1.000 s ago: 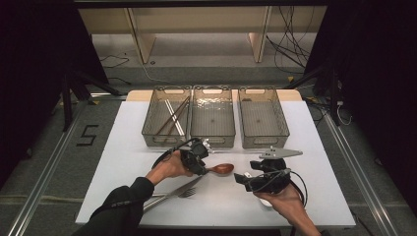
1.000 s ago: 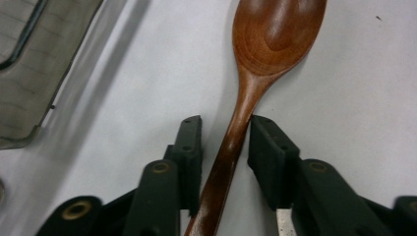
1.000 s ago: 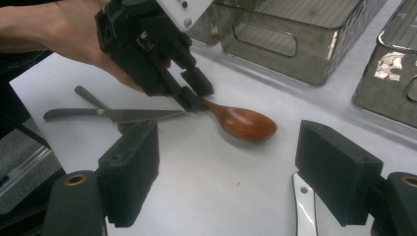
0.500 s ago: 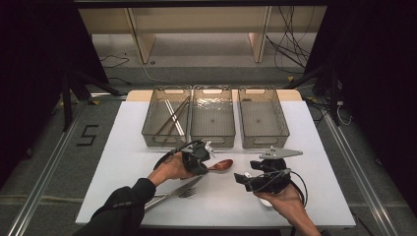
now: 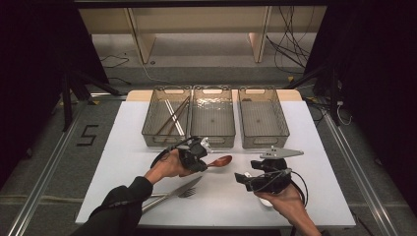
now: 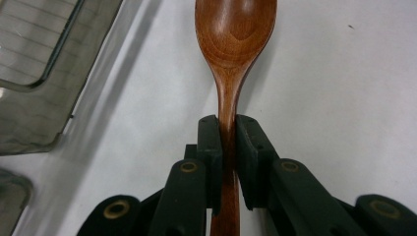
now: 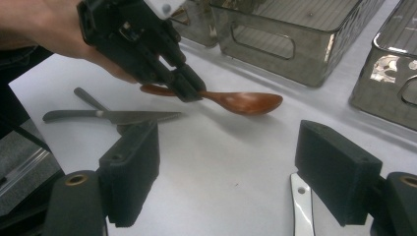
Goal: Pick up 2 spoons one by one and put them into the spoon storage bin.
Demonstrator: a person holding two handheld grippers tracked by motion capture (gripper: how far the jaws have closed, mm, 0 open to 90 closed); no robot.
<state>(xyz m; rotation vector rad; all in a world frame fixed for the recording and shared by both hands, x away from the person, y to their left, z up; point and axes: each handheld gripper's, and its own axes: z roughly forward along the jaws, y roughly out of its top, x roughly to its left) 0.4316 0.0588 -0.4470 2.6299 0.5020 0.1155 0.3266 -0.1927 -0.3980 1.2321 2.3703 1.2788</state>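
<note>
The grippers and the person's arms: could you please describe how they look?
Both the left gripper and right gripper are black and blocky, trailing black cables. Brass-coloured rivets mark the jaws. A grey plate tops the right one. The left arm wears a dark sleeve.

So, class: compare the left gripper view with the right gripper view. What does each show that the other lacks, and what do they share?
Left gripper view alone: the spoon's handle clamped between that gripper's jaws, seen from right behind.
Right gripper view alone: a knife lying on the table, a hand carrying the left gripper, and the right gripper, open over bare table.
Both: the wooden spoon, the white table, the clear bins.
</note>
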